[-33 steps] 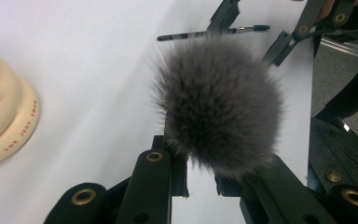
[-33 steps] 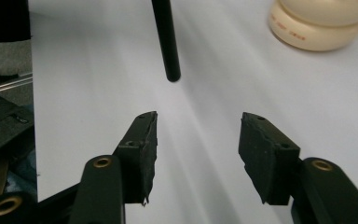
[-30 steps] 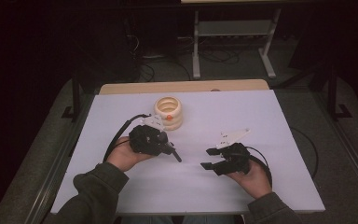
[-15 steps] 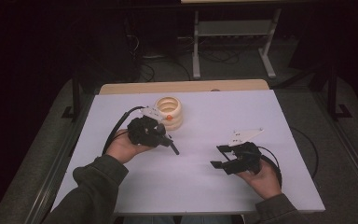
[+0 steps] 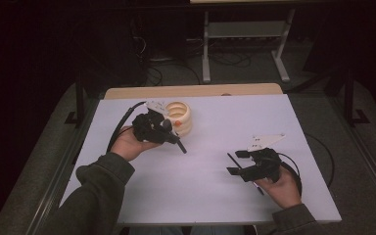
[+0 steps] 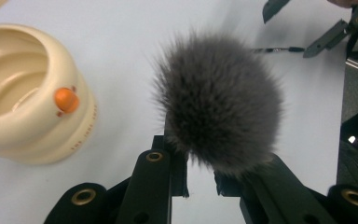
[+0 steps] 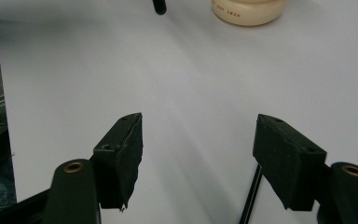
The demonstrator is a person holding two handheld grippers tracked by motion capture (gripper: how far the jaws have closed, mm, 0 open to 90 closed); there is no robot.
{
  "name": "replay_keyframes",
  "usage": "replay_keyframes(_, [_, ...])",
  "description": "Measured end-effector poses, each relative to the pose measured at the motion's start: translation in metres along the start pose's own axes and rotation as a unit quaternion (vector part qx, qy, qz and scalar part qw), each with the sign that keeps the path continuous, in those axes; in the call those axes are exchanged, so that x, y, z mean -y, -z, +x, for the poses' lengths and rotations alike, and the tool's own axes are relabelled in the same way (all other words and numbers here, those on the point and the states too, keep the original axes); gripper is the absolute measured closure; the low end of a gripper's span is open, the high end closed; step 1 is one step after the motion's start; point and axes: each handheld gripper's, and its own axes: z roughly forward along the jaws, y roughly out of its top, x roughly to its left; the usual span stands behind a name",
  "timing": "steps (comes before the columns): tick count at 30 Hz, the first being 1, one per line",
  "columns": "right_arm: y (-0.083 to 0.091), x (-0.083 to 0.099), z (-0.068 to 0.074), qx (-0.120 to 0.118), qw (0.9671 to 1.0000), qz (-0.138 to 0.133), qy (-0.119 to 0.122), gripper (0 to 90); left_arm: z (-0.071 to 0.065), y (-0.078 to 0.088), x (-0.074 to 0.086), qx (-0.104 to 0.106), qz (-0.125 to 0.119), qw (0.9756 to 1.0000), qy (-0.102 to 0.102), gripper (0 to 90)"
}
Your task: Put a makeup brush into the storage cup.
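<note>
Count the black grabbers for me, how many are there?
2. The left gripper, beside the cream cup, is shut on a fluffy grey brush. The right gripper is nearer the table's front right; its jaws have just been opening, with nothing between them.

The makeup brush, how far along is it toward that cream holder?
Done: the left gripper is shut on the makeup brush, lifted beside the cream holder. The right gripper, its jaws just opened, holds nothing. Left: setting the brush in the holder's empty well.

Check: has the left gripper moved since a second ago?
Yes. The left gripper, shut on a brush, went up-table toward the cream holder, now beside it.
</note>
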Motion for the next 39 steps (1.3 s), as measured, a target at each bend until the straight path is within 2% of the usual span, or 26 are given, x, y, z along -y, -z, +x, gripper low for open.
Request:
replay_keyframes(11, [0.002, 0.001, -0.002, 0.005, 1.0000, 0.001, -0.001, 30.1, 0.014, 0.009, -0.020, -0.012, 0.004, 0.9999, 0.007, 77.4])
replay_keyframes(15, [0.005, 0.002, -0.003, 0.007, 1.0000, -0.005, -0.003, 29.7, 0.021, 0.015, -0.028, -0.023, 0.009, 0.9996, 0.008, 77.5])
replay_keyframes(18, [0.005, 0.001, -0.003, 0.007, 1.0000, -0.006, -0.003, 29.5, 0.025, 0.019, -0.033, -0.029, 0.005, 0.9995, 0.012, 77.4])
replay_keyframes(24, [0.004, 0.000, -0.004, 0.008, 0.9999, -0.006, 0.001, 29.0, 0.037, 0.024, -0.042, -0.043, -0.002, 0.9988, 0.024, 77.4])
replay_keyframes(28, [0.006, 0.000, -0.004, 0.009, 0.9999, -0.007, -0.002, 28.8, 0.045, 0.026, -0.048, -0.054, 0.005, 0.9983, 0.024, 77.5])
replay_keyframes(29, [0.006, 0.000, -0.004, 0.011, 0.9999, -0.009, 0.000, 28.8, 0.046, 0.026, -0.049, -0.054, 0.000, 0.9981, 0.031, 77.5])
replay_keyframes(39, [0.009, 0.000, -0.006, 0.012, 0.9998, -0.014, -0.001, 28.6, 0.061, 0.032, -0.060, -0.070, 0.003, 0.9967, 0.042, 77.5])
